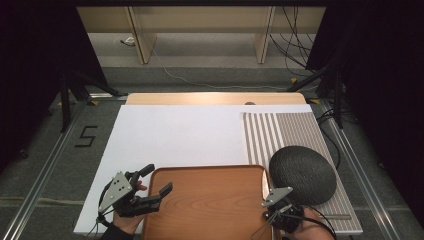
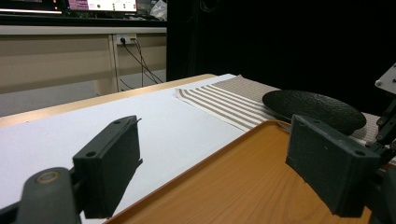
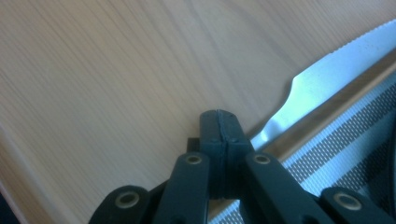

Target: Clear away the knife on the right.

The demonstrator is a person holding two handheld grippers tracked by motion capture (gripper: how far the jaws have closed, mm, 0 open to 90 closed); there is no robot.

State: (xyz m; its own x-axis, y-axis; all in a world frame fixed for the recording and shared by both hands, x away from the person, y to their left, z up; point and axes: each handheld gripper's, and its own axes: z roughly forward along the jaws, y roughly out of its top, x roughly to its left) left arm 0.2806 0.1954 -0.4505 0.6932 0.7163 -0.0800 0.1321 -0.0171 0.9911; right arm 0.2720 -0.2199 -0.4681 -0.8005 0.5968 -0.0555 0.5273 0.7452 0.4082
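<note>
A brown wooden tray [image 1: 210, 200] lies at the table's near edge. Along its right rim rests a table knife [image 3: 327, 70] with a serrated blade, flat on the wood; its handle end runs under my right jaws. My right gripper [image 3: 219, 121] points down over that spot with its jaws pressed together, at the tray's right edge [image 1: 272, 215]. Whether it touches the knife I cannot tell. My left gripper [image 1: 159, 179] stands open at the tray's left edge, one jaw over the white sheet, the other over the tray [image 2: 219, 163], nothing between them.
A white sheet [image 1: 180, 135] covers most of the table. A striped cloth [image 1: 285, 130] lies on the right side, and a dark round woven mat [image 1: 302, 174] sits on it just beyond the right gripper. Cables and stand legs are on the floor behind.
</note>
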